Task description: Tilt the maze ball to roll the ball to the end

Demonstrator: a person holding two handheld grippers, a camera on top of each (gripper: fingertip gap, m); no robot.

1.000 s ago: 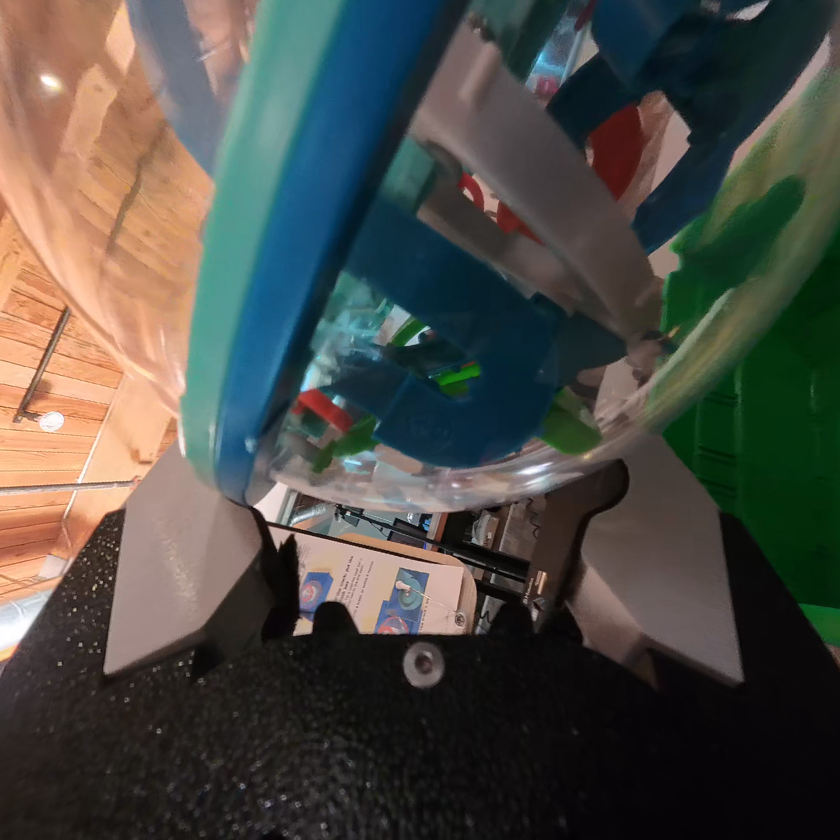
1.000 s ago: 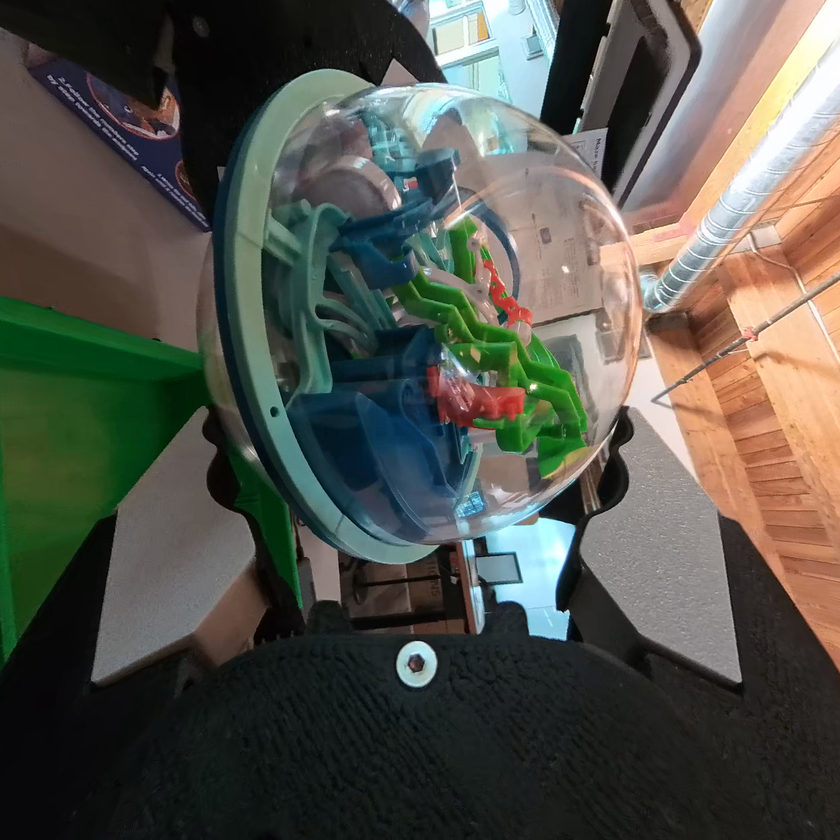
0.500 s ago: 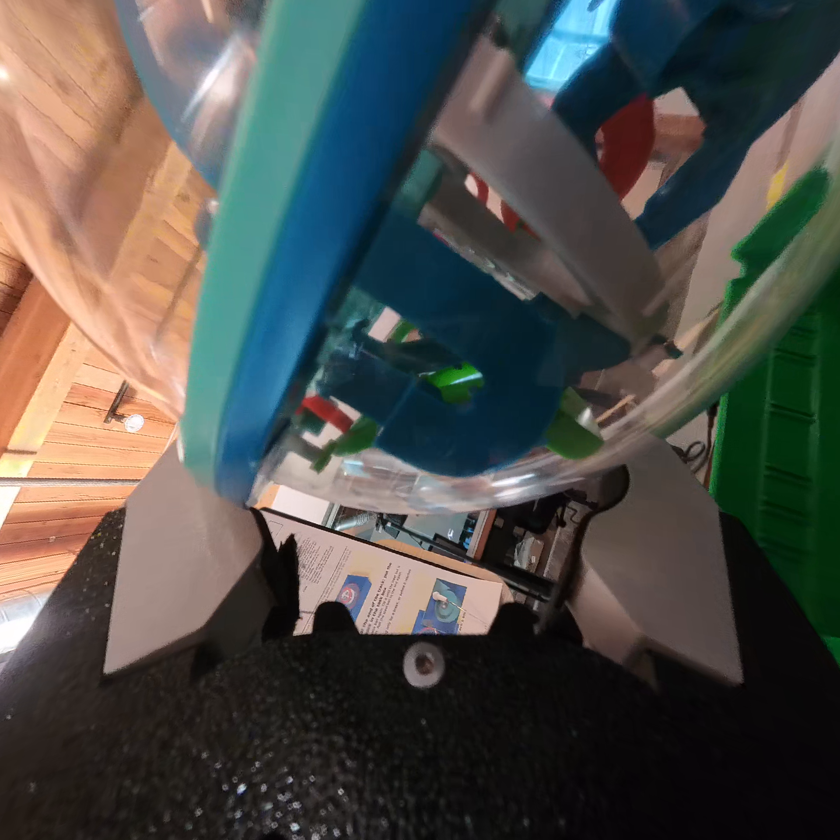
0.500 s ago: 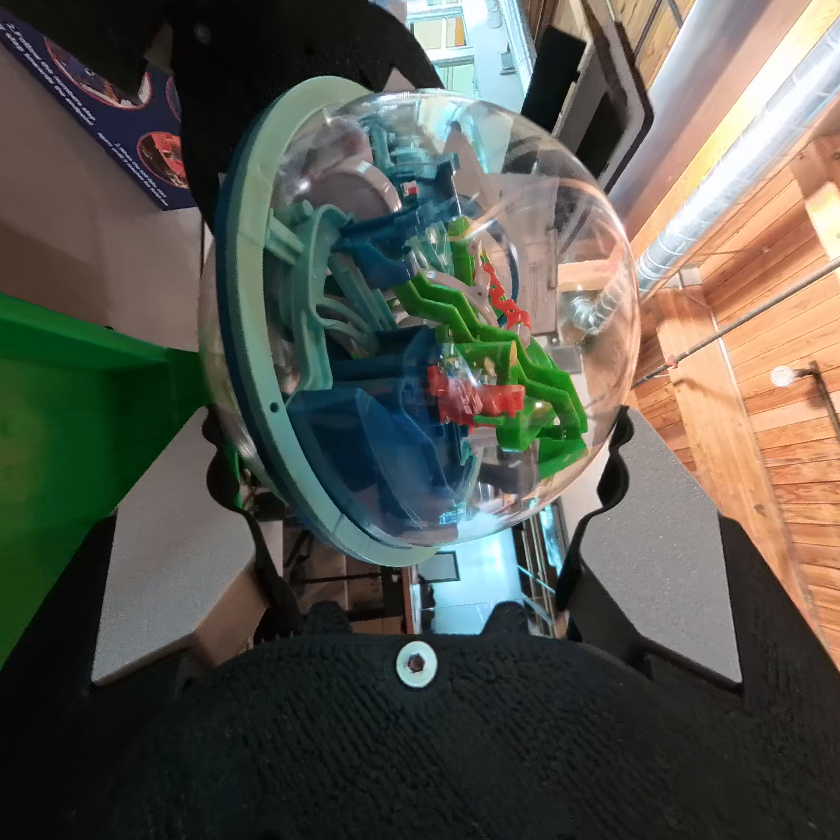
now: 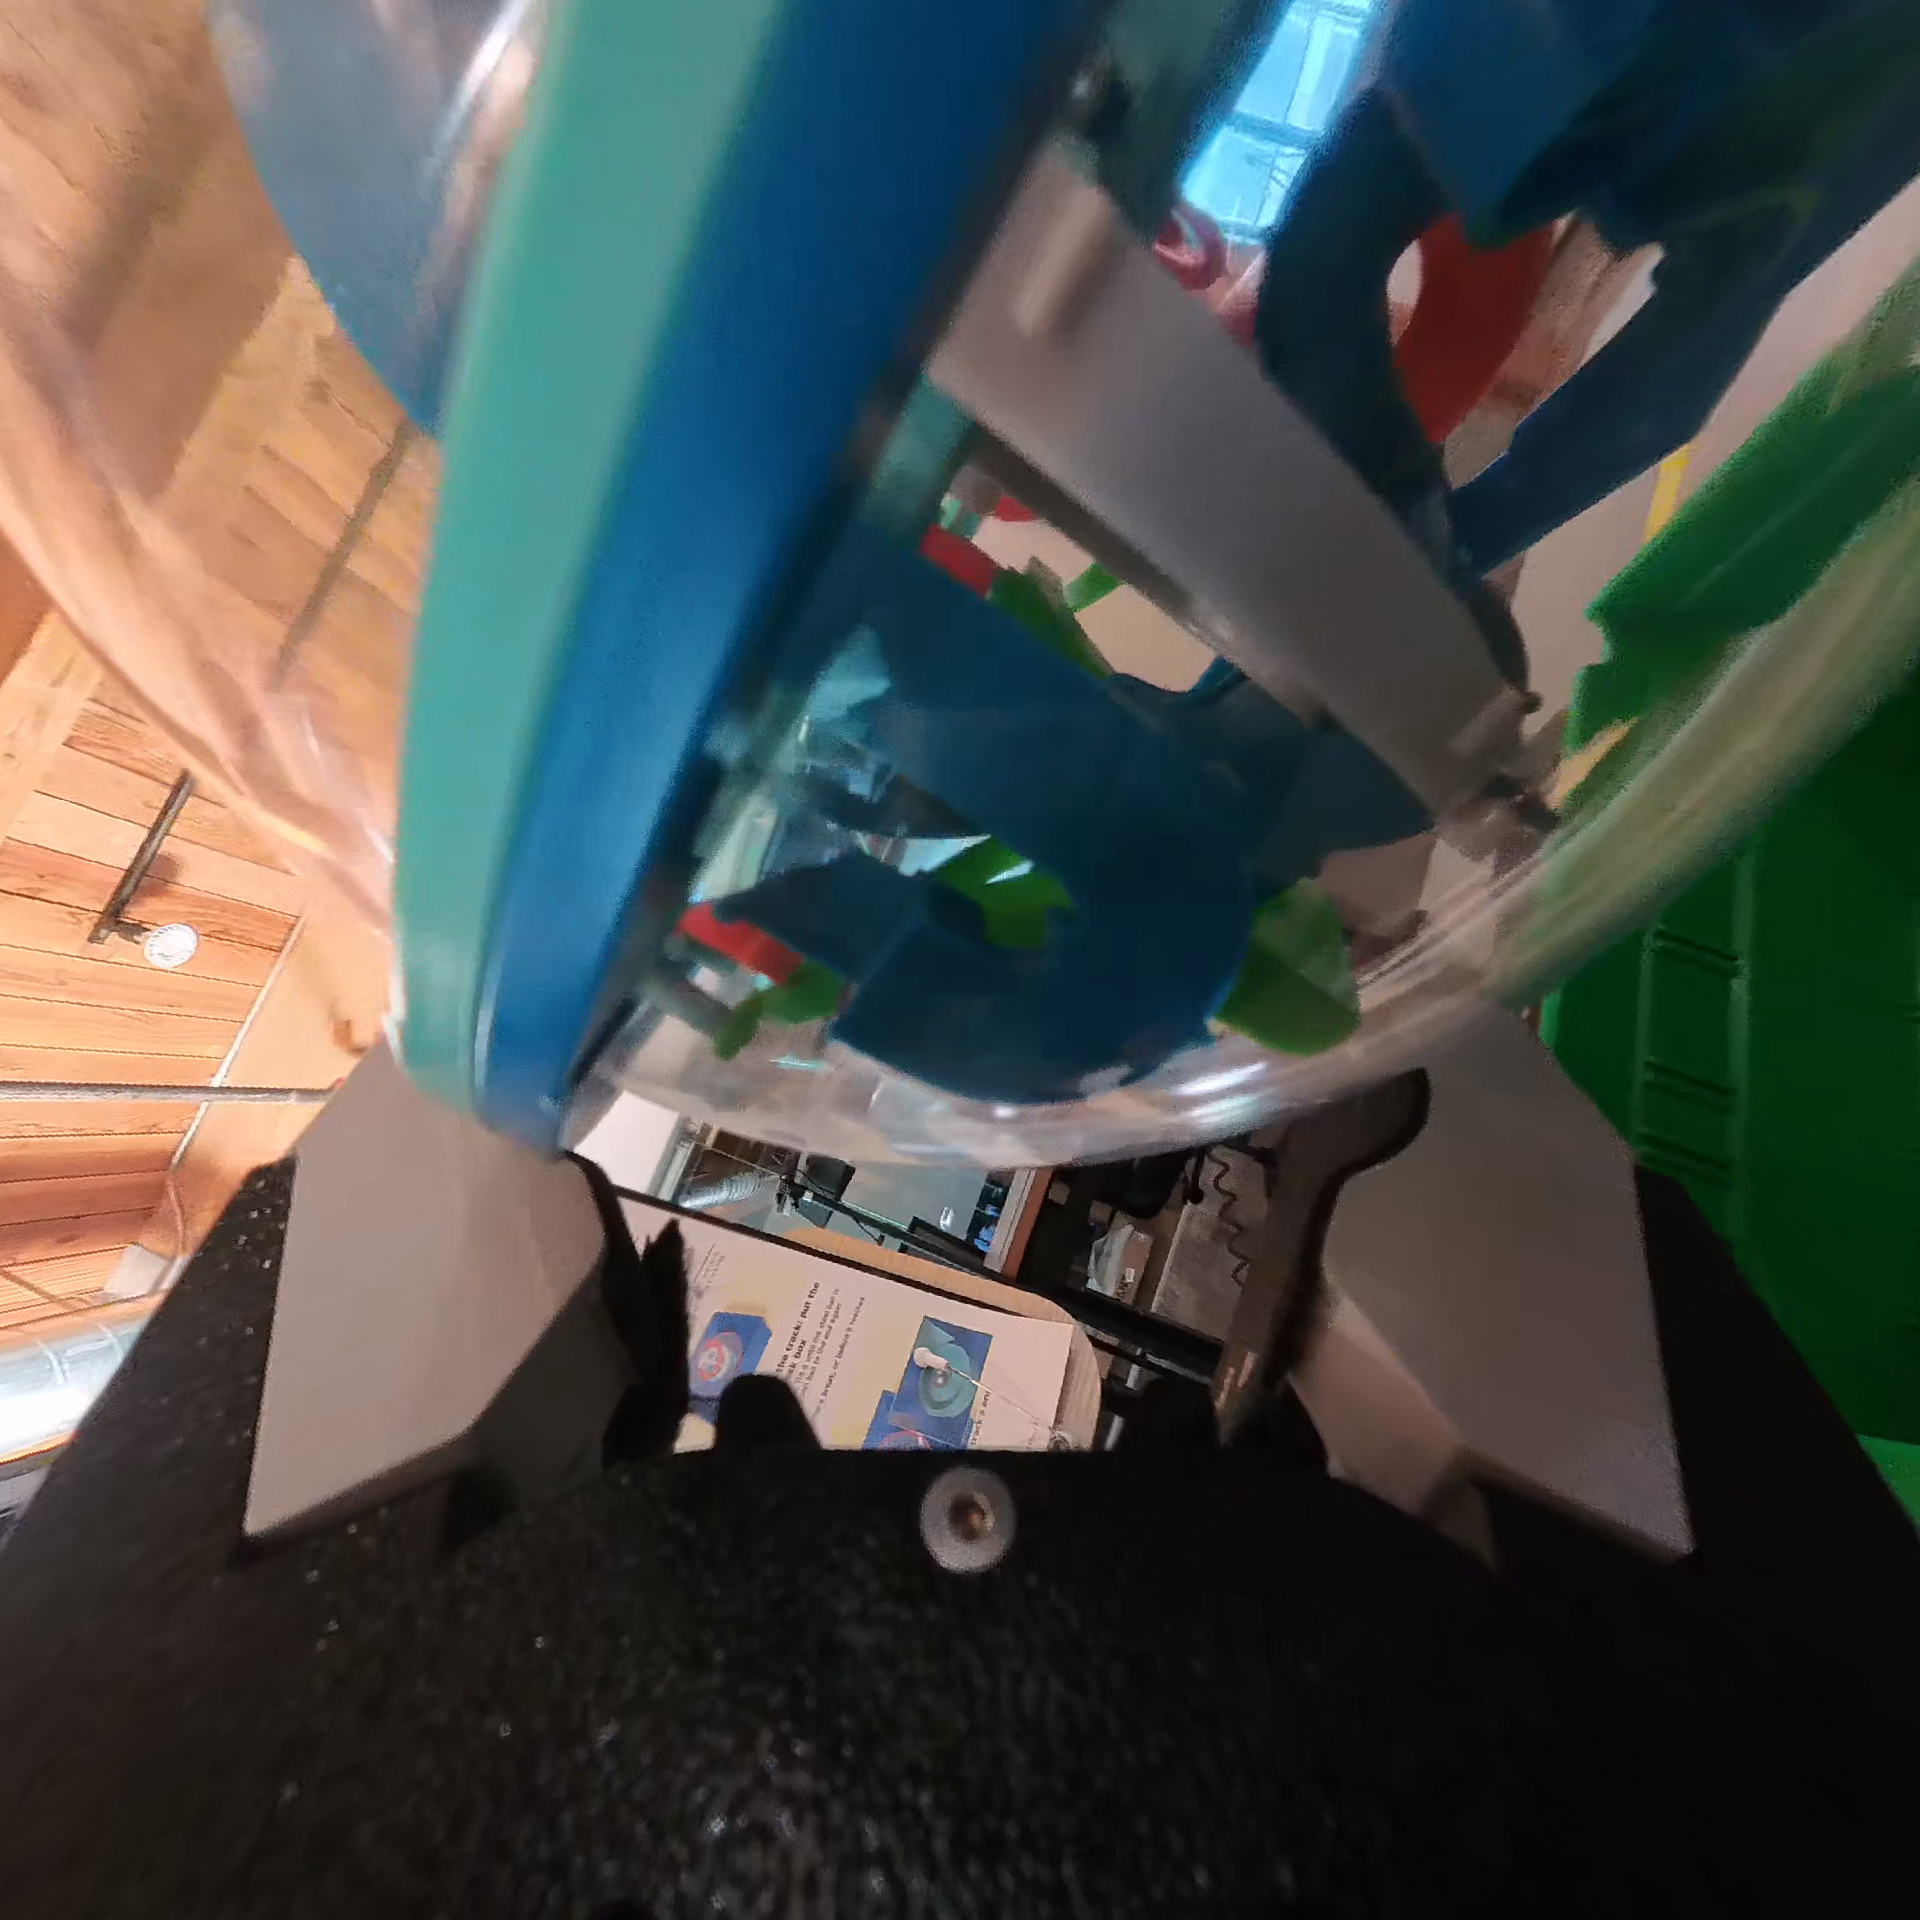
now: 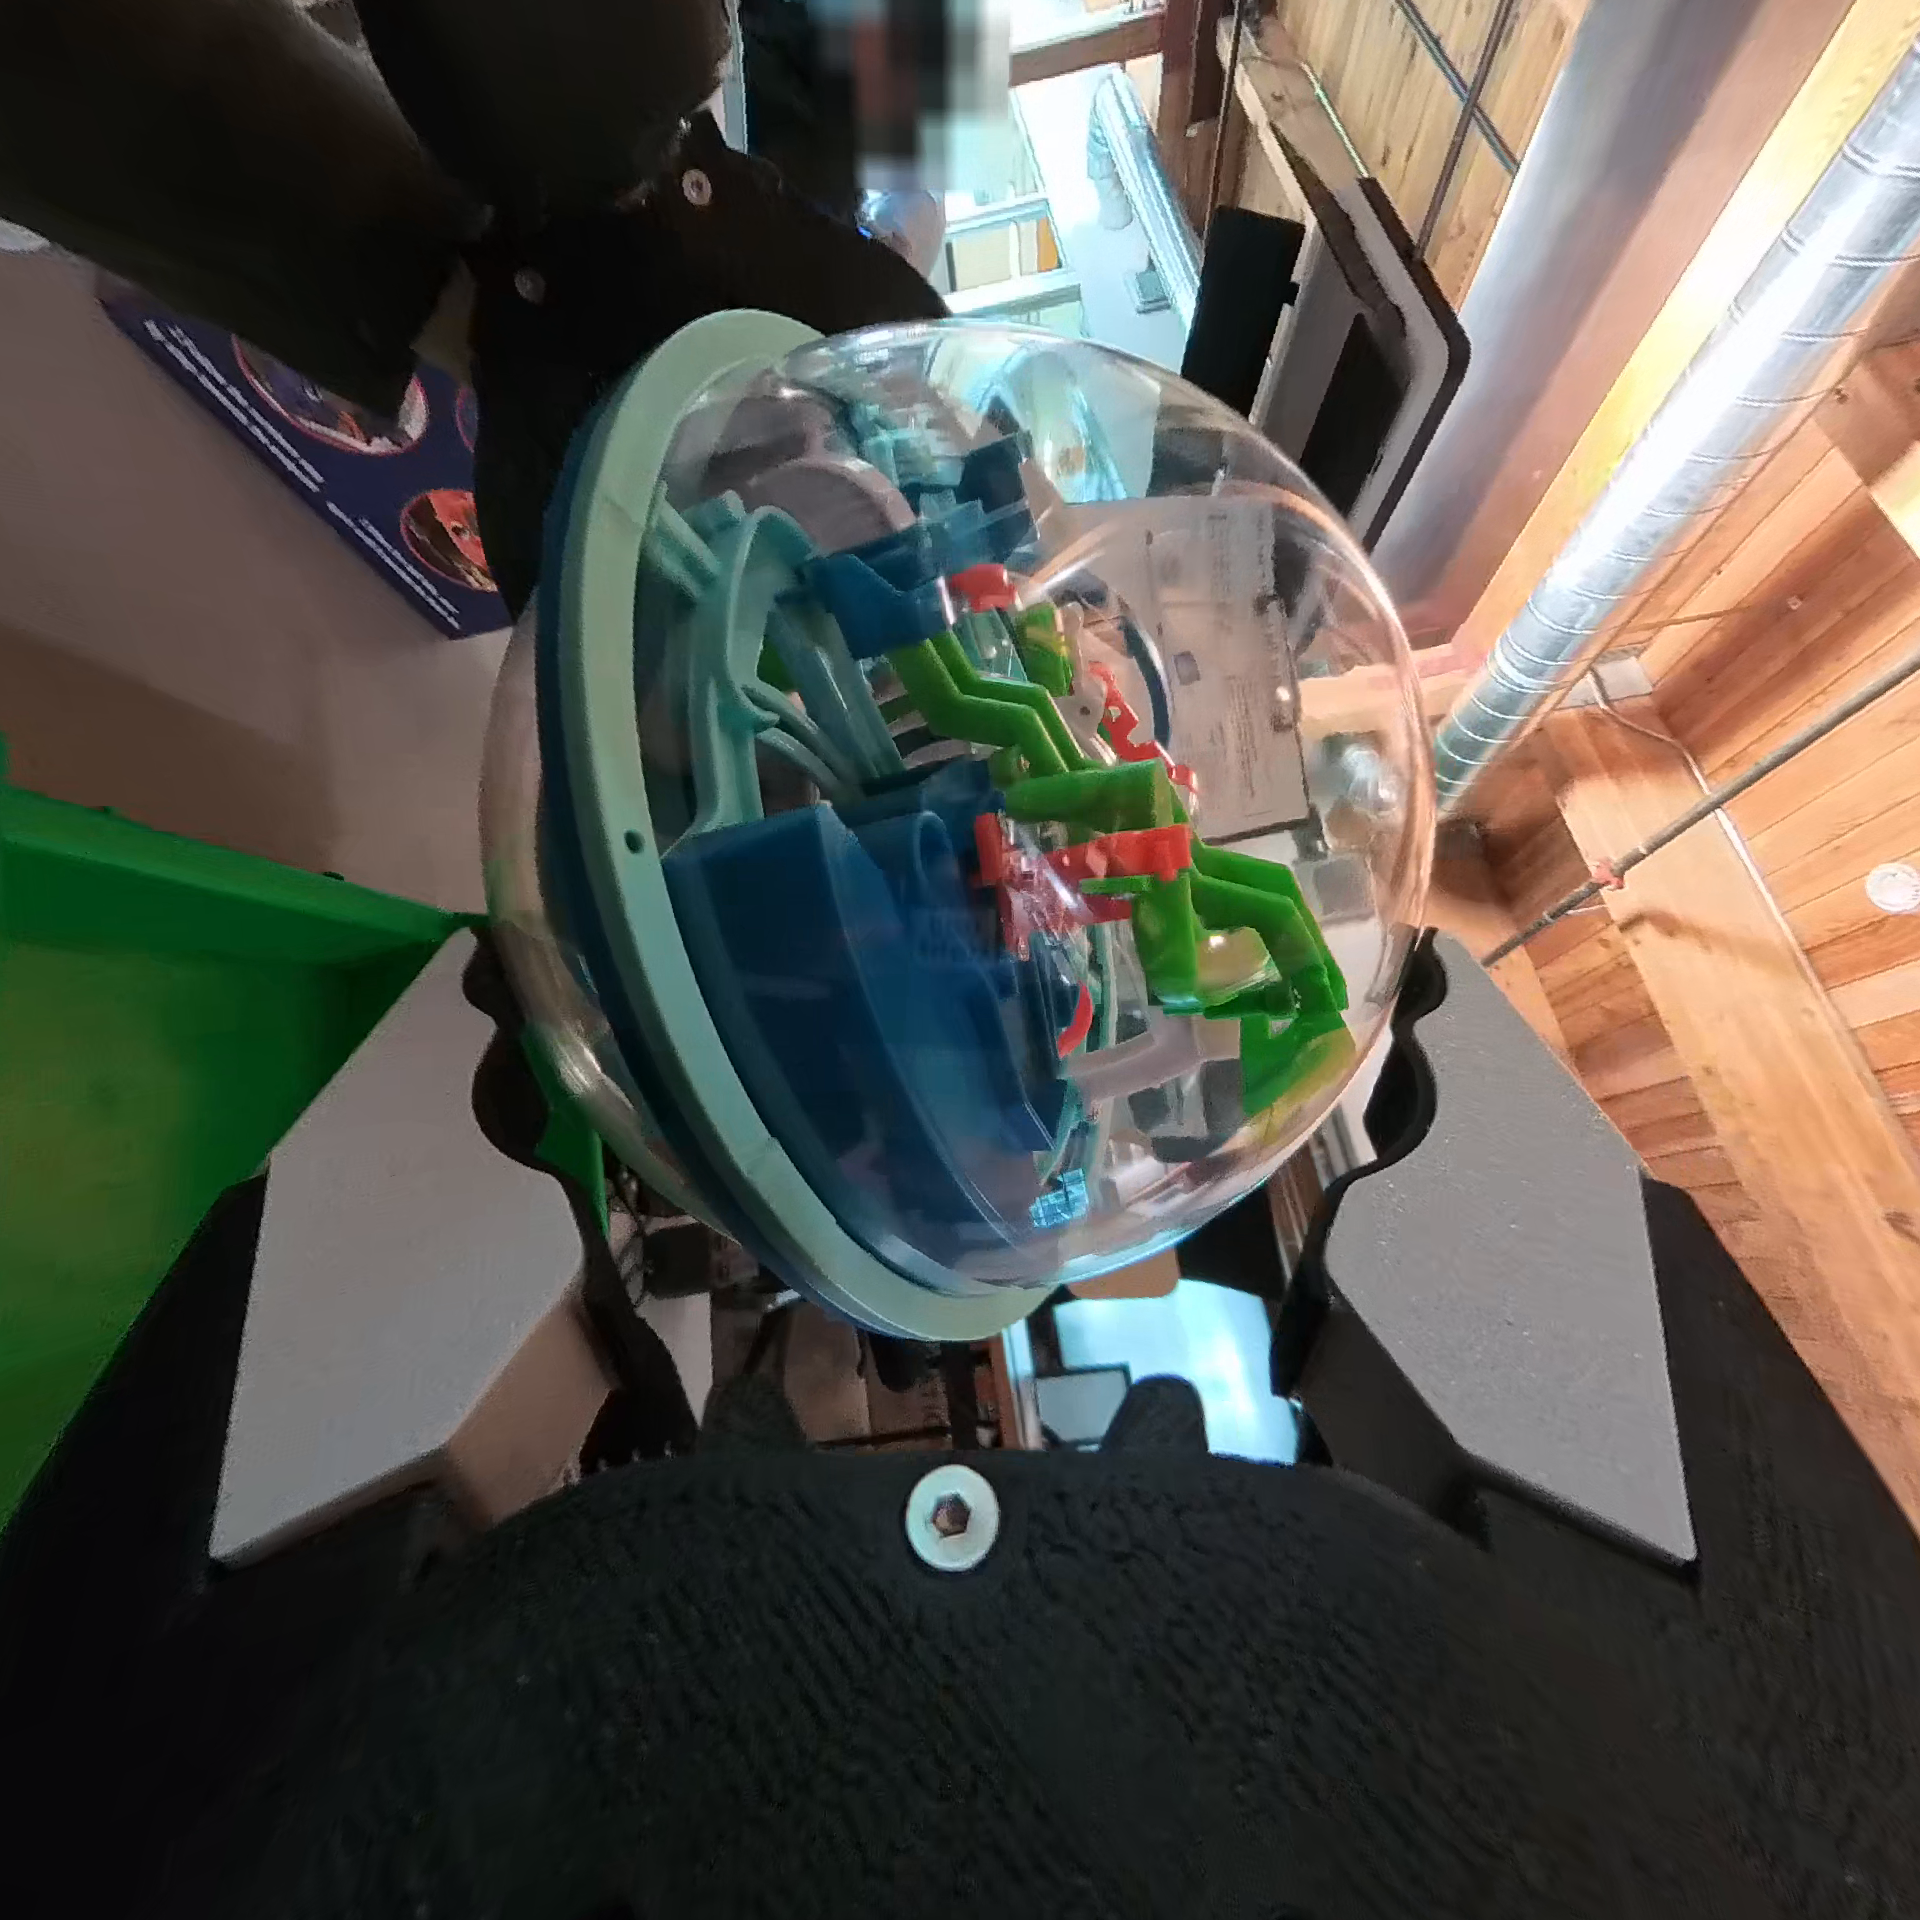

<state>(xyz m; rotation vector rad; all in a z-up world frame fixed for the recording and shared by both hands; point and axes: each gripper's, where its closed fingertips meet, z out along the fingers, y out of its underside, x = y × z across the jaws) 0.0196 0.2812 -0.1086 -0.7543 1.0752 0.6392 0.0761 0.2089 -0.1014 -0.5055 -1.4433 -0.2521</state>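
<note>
The maze ball (image 6: 831, 935) is a clear sphere with a pale teal and blue ring and blue, green and red tracks inside. My right gripper (image 6: 956, 987) is shut on it, both fingertips (image 6: 1418, 997) pressed against its sides. A small shiny ball (image 6: 1226, 956) seems to sit in the green track near the right side. My left gripper (image 5: 956, 1127) is shut on the same maze ball (image 5: 1039, 831), which fills the top of the left wrist view, its ring against the left finger (image 5: 436, 1299). The left gripper's black body also shows behind the ball in the right wrist view (image 6: 623, 260).
A green bin stands close by, at the left in the right wrist view (image 6: 156, 1039) and at the right in the left wrist view (image 5: 1766, 1143). Wooden planks (image 6: 1766, 935) and a silver duct (image 6: 1662, 468) lie beyond. A printed sheet (image 5: 914, 1361) shows below the ball. Some 11 cm of space lies between my two pairs of fingers.
Both grippers have turned the maze ball while holding it. In the right wrist view the blue block and green track have swung round, and the background has shifted. Neither grasp has opened.
</note>
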